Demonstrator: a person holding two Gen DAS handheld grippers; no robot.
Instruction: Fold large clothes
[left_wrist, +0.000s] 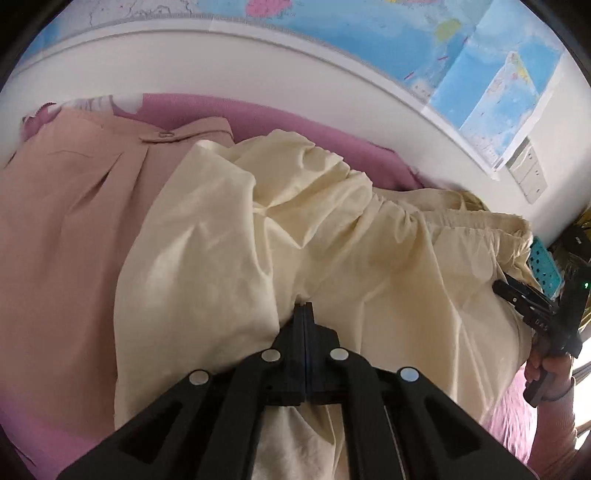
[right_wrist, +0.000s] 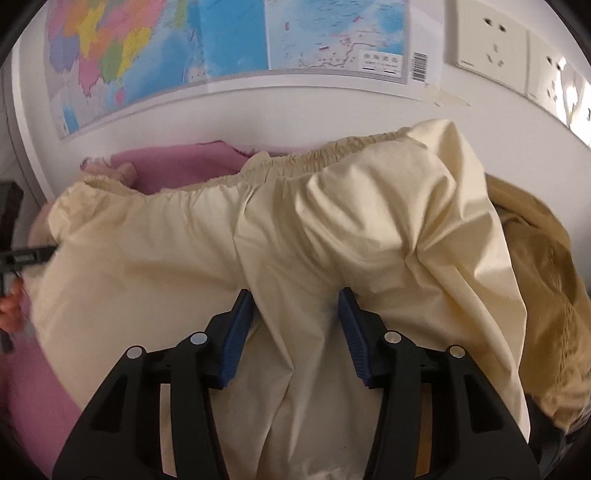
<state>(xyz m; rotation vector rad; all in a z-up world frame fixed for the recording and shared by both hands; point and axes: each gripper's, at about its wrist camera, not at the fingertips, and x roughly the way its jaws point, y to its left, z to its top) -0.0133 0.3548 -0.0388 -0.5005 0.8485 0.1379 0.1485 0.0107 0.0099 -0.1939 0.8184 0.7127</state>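
Observation:
Cream trousers (left_wrist: 295, 229) with an elastic waistband lie rumpled on a pink sheet (left_wrist: 288, 122). My left gripper (left_wrist: 303, 308) is shut, its jaws together on a fold of the cream cloth near the crotch. In the right wrist view the same cream trousers (right_wrist: 332, 229) fill the frame, waistband toward the wall. My right gripper (right_wrist: 295, 306) is open, its blue-padded fingers (right_wrist: 236, 332) standing either side of a raised ridge of the cloth. The right gripper also shows at the right edge of the left wrist view (left_wrist: 517, 295).
Pinkish-tan trousers (left_wrist: 74, 184) lie to the left on the sheet. A mustard-brown garment (right_wrist: 546, 295) lies to the right. A white wall with a map (right_wrist: 221, 44) and power sockets (right_wrist: 491, 40) stands close behind. A teal object (left_wrist: 546, 269) sits at the right.

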